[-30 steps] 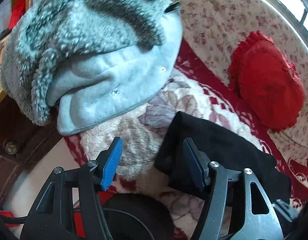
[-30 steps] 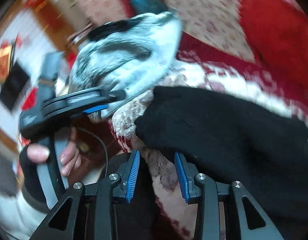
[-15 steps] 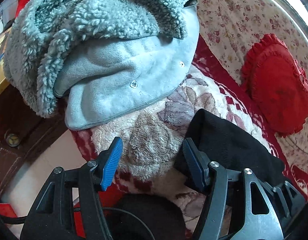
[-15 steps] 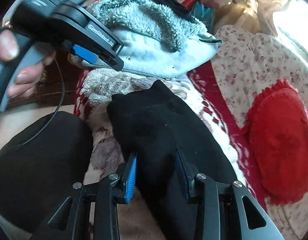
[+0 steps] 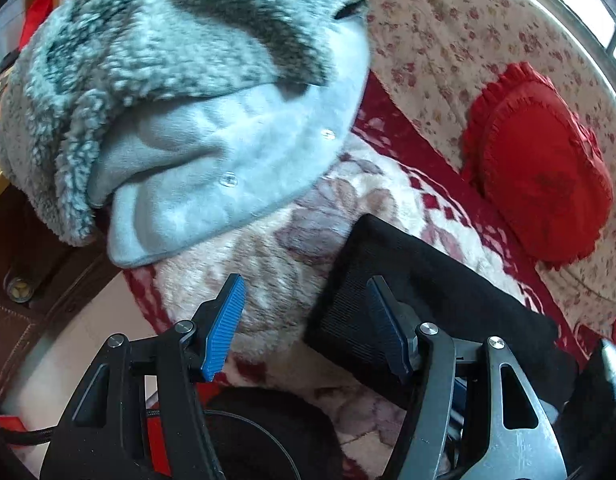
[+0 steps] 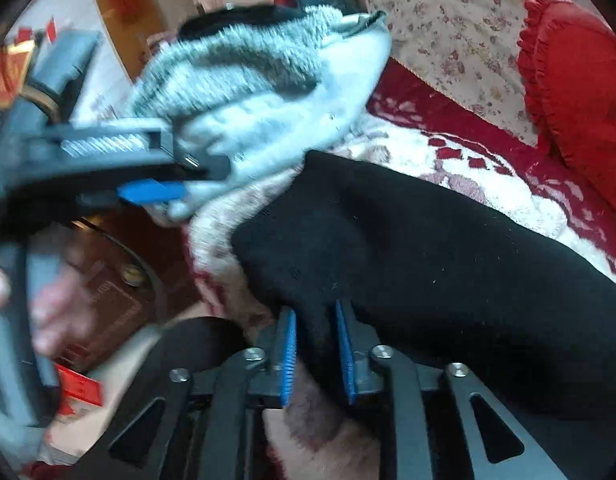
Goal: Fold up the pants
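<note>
The black pants (image 5: pixel 427 296) lie folded on a plush cream and red blanket (image 5: pixel 292 248). My left gripper (image 5: pixel 308 320) is open and empty, its right finger (image 5: pixel 387 336) against the pants' near left corner. In the right wrist view the pants (image 6: pixel 427 248) fill the centre and right. My right gripper (image 6: pixel 315 344) is shut on a fold of the pants' near edge. The left gripper (image 6: pixel 156 192) shows there at the left, held by a hand, above the blanket's edge.
A grey fleece jacket (image 5: pixel 180 92) is heaped at the back left, overlapping the blanket. A red frilled cushion (image 5: pixel 543 176) lies on a floral sheet (image 5: pixel 447 40) at the right. Dark wooden furniture (image 5: pixel 24 280) and floor are at the left. A dark clothed knee (image 5: pixel 268 440) is below.
My right gripper has closed on the pants' near edge and swung. The left gripper has drawn back slightly, staying open beside the pants' corner.
</note>
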`<state>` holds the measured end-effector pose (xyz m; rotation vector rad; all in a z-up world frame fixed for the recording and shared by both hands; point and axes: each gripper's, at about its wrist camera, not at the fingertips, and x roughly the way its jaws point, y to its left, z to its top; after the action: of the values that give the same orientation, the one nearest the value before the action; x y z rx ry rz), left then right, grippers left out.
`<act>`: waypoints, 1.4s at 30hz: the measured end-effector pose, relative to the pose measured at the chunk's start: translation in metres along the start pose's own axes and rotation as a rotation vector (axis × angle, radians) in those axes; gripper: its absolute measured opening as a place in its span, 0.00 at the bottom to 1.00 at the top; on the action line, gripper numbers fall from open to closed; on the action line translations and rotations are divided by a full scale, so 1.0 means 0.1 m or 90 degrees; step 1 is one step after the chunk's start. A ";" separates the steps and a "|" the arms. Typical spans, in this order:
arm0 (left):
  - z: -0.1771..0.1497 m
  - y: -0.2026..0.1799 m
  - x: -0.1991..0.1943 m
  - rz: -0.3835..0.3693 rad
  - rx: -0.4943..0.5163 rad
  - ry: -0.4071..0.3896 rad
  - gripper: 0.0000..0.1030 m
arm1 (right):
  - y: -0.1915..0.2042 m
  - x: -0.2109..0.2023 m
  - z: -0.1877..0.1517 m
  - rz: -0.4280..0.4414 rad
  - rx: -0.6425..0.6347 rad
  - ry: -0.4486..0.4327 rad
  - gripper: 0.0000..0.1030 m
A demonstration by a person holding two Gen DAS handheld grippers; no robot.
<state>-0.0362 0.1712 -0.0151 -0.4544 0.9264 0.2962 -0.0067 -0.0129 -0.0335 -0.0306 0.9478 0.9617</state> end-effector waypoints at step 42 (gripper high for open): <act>-0.67 -1.55 0.29 -0.017 0.193 0.062 0.61 | -2.46 -2.67 -1.98 -0.288 0.574 -0.244 0.36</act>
<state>0.0008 0.0053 -0.0349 -0.2030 1.0399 0.1058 -0.0241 -0.4250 -0.0600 0.6516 0.8888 0.0587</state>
